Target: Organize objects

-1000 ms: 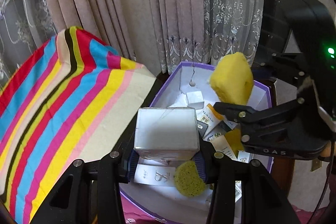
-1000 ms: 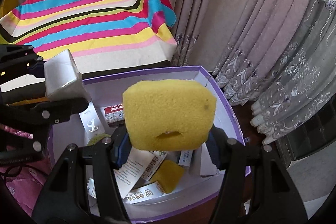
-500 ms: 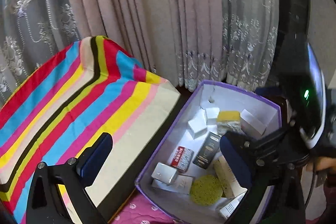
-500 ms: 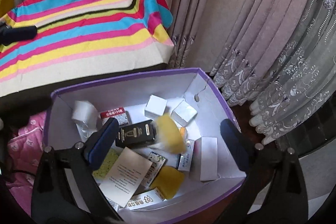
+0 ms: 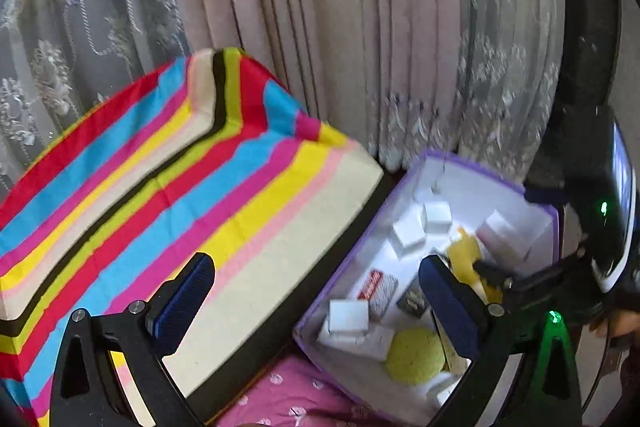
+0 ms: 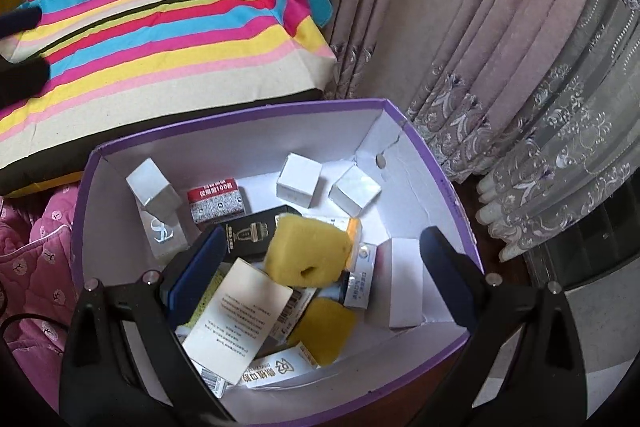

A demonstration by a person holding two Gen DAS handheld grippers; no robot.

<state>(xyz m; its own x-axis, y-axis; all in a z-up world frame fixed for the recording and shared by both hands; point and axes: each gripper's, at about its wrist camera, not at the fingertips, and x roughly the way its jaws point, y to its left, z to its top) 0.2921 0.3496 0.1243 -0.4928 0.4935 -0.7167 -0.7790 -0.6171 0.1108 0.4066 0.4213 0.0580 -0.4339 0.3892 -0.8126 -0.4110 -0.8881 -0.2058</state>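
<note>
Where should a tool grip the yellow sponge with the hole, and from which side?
Across the yellow sponge's two flat side edges, coming from above: it lies tilted on top of the black carton, uppermost in the purple box, and nothing covers it.

I see a purple box (image 6: 436, 183) holding sponges (image 6: 308, 253), small cartons (image 6: 299, 179) and a leaflet (image 6: 240, 315), beside a table under striped cloth (image 6: 160, 27)
</note>
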